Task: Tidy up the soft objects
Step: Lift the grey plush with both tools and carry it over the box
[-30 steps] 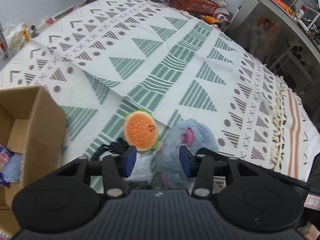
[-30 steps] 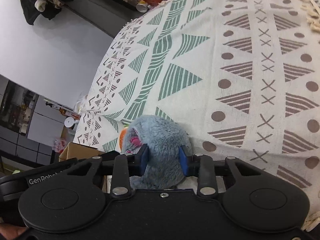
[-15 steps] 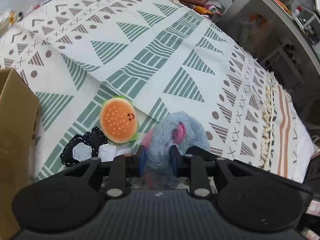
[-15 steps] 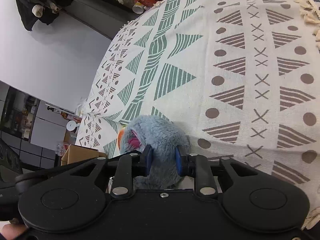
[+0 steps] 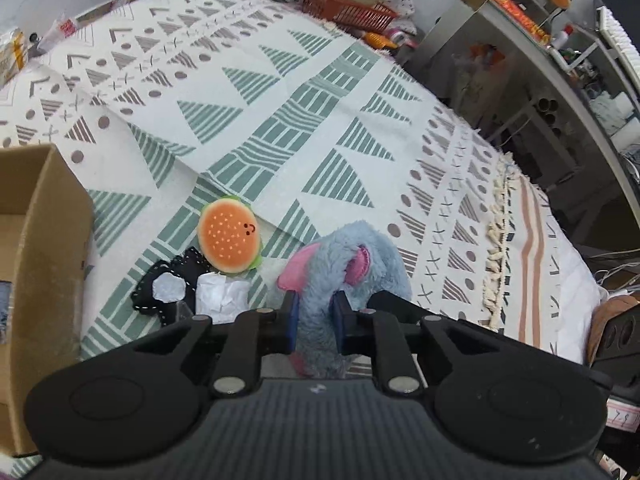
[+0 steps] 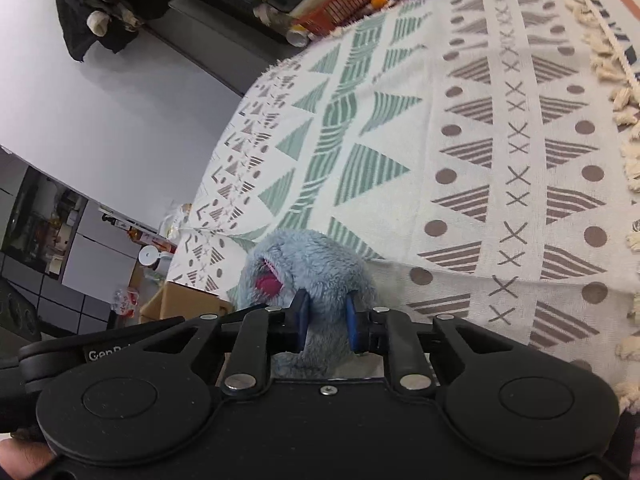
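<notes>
Both grippers, left gripper point(image 5: 314, 320) and right gripper point(image 6: 327, 326), have their jaws pinching the fluffy grey-blue plush toy with pink ears point(image 5: 344, 268) beside the round orange burger plush point(image 5: 229, 239) on the patterned cloth-covered surface point(image 5: 320, 120).

A patterned cloth point(image 5: 304, 120) of green and brown triangles covered the surface. Ahead of the left gripper point(image 5: 314, 316), a burger toy point(image 5: 229, 239), a black lace piece point(image 5: 168, 288) and white paper point(image 5: 222, 294) lay on it; a cardboard box point(image 5: 48, 248) stood to its left.
</notes>
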Demonstrator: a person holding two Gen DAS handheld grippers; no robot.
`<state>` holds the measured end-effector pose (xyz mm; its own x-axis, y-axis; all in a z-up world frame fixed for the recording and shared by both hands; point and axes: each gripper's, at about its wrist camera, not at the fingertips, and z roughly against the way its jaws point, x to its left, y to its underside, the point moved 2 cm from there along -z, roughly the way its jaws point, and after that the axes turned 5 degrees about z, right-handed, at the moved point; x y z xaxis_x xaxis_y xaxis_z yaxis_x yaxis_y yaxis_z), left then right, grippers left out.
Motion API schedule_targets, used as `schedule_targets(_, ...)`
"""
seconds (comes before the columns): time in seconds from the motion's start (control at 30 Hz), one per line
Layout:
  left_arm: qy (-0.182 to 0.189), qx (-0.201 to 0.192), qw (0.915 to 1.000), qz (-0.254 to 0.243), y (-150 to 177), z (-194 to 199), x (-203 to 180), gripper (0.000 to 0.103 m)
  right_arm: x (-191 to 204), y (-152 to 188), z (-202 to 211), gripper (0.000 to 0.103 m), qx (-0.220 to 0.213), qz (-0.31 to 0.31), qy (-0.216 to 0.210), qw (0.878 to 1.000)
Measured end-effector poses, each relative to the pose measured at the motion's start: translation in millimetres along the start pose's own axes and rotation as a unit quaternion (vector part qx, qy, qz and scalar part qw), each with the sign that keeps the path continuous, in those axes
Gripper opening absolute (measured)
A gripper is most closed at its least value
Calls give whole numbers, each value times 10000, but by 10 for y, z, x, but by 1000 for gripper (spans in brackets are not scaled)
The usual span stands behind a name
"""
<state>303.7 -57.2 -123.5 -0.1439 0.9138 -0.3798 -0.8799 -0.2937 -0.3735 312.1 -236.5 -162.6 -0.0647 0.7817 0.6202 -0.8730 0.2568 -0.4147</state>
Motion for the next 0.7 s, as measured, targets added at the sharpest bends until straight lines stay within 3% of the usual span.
schedule_targets(0.7, 240, -531, 9980, 234, 4, 845, 387, 16, 906, 115, 297, 19, -278, 588, -7, 9979)
